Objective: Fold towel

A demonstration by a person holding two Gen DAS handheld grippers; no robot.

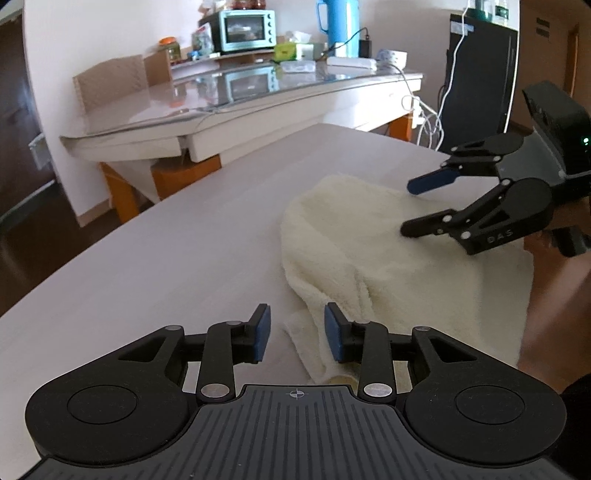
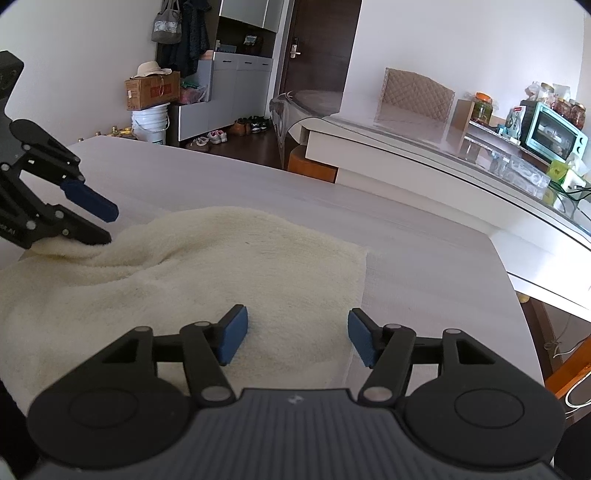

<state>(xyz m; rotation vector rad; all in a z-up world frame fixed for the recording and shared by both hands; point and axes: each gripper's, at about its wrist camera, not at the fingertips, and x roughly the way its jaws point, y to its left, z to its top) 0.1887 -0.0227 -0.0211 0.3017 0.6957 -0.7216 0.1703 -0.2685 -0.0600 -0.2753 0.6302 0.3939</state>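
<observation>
A cream towel lies rumpled on the pale table. My left gripper is open, its fingers straddling the towel's near corner. In the right wrist view the left gripper shows at the left with its lower finger touching a raised fold of the towel. My right gripper is open and empty, low over the towel's right part near its edge. It also shows in the left wrist view above the towel.
A second table with a glass top stands beyond, holding a teal oven, a blue jug and boxes. A chair stands behind it. The pale table's far edge is close on the right.
</observation>
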